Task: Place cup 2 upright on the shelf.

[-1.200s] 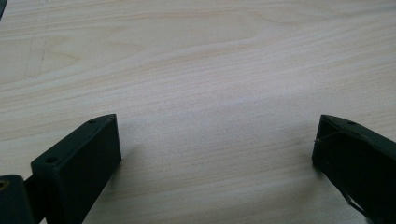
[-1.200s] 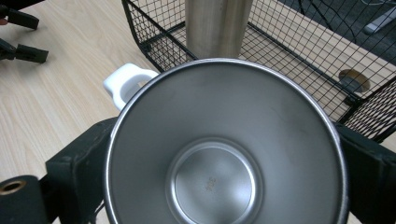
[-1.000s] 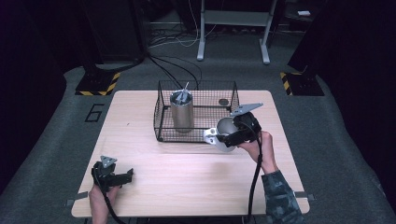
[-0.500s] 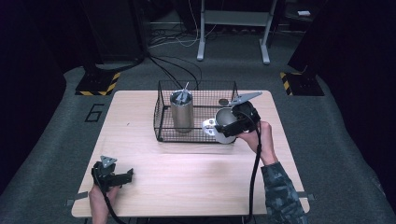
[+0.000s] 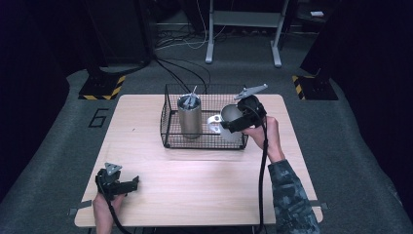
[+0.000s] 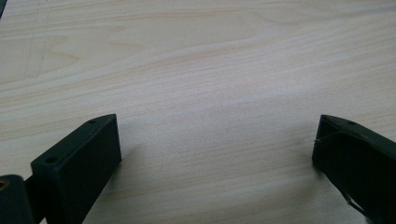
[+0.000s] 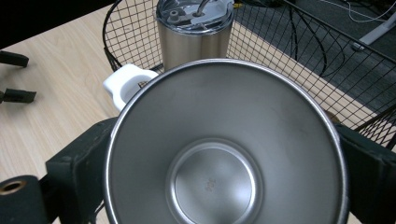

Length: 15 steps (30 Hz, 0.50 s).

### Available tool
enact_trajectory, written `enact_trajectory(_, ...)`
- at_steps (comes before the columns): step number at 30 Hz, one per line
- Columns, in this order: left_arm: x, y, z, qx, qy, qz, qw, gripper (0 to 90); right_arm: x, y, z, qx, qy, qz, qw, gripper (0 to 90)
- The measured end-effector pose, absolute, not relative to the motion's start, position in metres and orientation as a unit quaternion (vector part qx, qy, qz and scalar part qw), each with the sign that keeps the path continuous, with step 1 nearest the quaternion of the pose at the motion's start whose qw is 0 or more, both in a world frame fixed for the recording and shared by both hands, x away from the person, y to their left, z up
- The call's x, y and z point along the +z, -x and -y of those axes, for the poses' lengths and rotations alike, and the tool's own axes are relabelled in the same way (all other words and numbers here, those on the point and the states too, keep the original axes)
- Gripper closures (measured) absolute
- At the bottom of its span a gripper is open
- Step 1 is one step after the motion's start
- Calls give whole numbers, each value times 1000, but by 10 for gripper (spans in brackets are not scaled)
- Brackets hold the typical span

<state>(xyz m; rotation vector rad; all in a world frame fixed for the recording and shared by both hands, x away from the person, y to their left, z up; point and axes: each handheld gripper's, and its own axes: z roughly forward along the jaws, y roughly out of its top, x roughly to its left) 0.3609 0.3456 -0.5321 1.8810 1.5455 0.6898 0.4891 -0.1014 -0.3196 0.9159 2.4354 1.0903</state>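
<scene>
Dark grey carpet lay around the wooden table point(image 5: 195, 185), and cables ran over the floor behind it. On the far half of the table stood a black wire basket point(image 5: 168, 122). Inside it, at the left, a steel tumbler point(image 5: 189, 117) with a lid stood upright. The right gripper point(image 5: 238, 119) was at the right end of the basket, and its jaws were closed from both sides on a steel mug point(image 5: 231, 117) with a white handle point(image 7: 126, 84). In the right gripper view the mug point(image 7: 224, 154) had its open mouth turned to the camera, with the tumbler point(image 7: 194, 32) just behind it. The left gripper point(image 5: 117, 183) was near the front left corner of the table, well apart from the basket. Its jaws were wide apart, with only bare wood between them.
</scene>
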Motion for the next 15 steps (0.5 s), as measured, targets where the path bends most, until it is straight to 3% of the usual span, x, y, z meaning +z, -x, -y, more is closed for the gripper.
enact_trajectory(15,-532,-361,-346,259,-709,-582,302,13,-318,-516,94,376,-326,-852,162,57)
